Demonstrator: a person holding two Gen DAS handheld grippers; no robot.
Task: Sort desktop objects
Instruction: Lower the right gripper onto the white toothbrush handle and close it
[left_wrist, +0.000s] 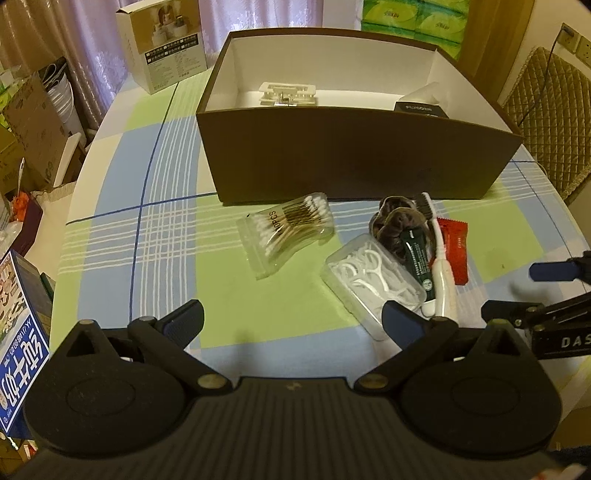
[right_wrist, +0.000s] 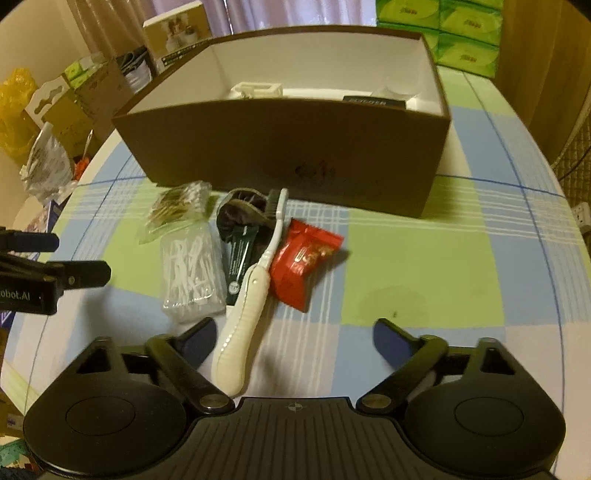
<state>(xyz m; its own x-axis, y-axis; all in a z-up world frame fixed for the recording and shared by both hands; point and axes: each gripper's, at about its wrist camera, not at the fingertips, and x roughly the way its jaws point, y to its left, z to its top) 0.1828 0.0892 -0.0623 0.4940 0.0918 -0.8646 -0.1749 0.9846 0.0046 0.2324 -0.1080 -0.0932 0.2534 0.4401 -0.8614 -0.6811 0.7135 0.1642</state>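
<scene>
Brown box (left_wrist: 354, 155) smudge visible only from right wrist — both claws, left (left_wrist: 295, 321) and right (right_wrist: 295, 334), spread wide, empty.

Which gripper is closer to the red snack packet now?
Right. The right gripper hovers open just before the red snack packet; the left gripper sits farther left, beyond the floss pick box and toothbrush.

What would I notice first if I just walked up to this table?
Probably the big brown box at the back of the checked tablecloth, open on top. Then the little heap in front of it: a white toothbrush, a bright red packet beside it, and a clear case of floss picks.
</scene>
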